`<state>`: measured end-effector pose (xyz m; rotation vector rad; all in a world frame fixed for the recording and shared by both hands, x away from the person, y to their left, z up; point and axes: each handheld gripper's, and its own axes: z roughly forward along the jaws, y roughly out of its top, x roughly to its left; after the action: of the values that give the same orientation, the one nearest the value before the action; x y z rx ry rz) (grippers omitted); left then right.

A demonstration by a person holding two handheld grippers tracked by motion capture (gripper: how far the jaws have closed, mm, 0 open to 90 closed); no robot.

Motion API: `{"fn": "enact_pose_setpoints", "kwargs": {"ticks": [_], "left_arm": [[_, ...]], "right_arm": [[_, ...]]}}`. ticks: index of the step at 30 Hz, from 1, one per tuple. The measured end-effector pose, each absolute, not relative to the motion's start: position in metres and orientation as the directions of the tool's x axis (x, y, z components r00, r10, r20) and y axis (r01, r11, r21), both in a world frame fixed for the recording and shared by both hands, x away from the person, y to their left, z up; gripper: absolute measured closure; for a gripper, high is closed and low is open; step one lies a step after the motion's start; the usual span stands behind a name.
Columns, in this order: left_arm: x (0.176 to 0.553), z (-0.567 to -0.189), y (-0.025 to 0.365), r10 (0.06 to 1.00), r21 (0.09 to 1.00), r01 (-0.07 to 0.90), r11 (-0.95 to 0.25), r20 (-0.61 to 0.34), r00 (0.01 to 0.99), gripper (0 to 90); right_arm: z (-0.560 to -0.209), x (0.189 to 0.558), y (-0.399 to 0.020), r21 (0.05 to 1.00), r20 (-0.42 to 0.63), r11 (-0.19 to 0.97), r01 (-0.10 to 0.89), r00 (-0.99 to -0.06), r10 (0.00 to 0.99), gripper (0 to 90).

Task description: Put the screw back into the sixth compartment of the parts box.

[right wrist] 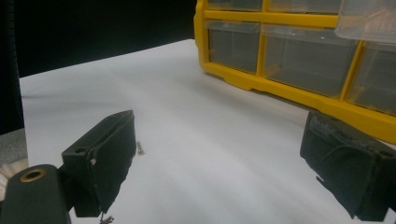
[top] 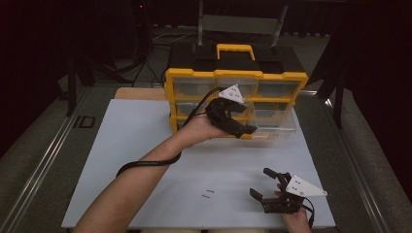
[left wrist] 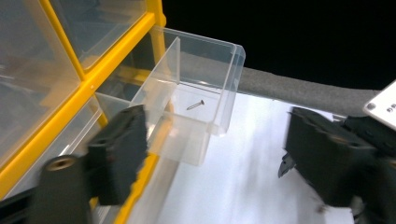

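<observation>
Clear pulled-out drawer holding one screw, two screws on table, both tools gaping, empty.

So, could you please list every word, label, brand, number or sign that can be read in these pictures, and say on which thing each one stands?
"ID": this is how the dark mark on the grey floor strip left of the white table seems to read; it is blurred, so I am not sure.
Yellow drawer organizer: no label or brand readable.
Pulled-out clear drawer with a screw: no text.
Left gripper, right gripper: no text on their grey plates.
</observation>
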<state>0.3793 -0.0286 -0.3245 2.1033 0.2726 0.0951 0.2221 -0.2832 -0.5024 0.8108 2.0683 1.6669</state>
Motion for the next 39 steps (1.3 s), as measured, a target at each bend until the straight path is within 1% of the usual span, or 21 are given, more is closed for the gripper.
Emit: {"fn": "enact_pose_setpoints", "kwargs": {"ticks": [1, 2, 8, 13, 18, 25, 28, 35, 39], "left_arm": [[0.377, -0.325, -0.026, 0.23, 0.855, 0.155, -0.496, -0.043, 0.972, 18.7], [0.377, -0.325, -0.026, 0.23, 0.855, 0.155, -0.496, -0.043, 0.972, 16.3], [0.365, -0.331, -0.011, 0.224, 0.861, 0.15, -0.485, -0.043, 0.974, 15.4], [0.359, -0.336, 0.0, 0.223, 0.869, 0.151, -0.472, -0.048, 0.974, 15.4], [0.348, -0.342, 0.016, 0.224, 0.87, 0.127, -0.476, -0.02, 0.974, 15.4], [0.336, -0.354, 0.033, 0.228, 0.871, 0.125, -0.476, -0.015, 0.973, 15.4], [0.33, -0.36, 0.039, 0.229, 0.876, 0.124, -0.467, -0.016, 0.973, 15.4], [0.318, -0.374, 0.046, 0.224, 0.871, 0.097, -0.481, 0.015, 0.974, 15.5], [0.314, -0.383, 0.049, 0.213, 0.87, 0.102, -0.482, 0.003, 0.977, 16.4]], "right_arm": [[-0.503, 0.222, -0.283, 0.968, 0.075, 0.139, 0.208, -0.77, 0.633, 10.5], [-0.503, 0.222, -0.283, 0.968, 0.075, 0.139, 0.208, -0.77, 0.633, 10.5], [-0.503, 0.223, -0.282, 0.967, 0.073, 0.143, 0.209, -0.77, 0.634, 10.5], [-0.504, 0.223, -0.282, 0.966, 0.071, 0.148, 0.211, -0.771, 0.633, 10.5], [-0.504, 0.223, -0.282, 0.966, 0.073, 0.147, 0.213, -0.771, 0.633, 10.5], [-0.504, 0.223, -0.281, 0.966, 0.071, 0.148, 0.211, -0.771, 0.633, 10.5], [-0.504, 0.223, -0.281, 0.966, 0.069, 0.15, 0.21, -0.771, 0.633, 10.5], [-0.504, 0.222, -0.281, 0.966, 0.072, 0.148, 0.212, -0.771, 0.633, 10.5], [-0.504, 0.222, -0.281, 0.966, 0.07, 0.15, 0.211, -0.771, 0.633, 10.5]]}}
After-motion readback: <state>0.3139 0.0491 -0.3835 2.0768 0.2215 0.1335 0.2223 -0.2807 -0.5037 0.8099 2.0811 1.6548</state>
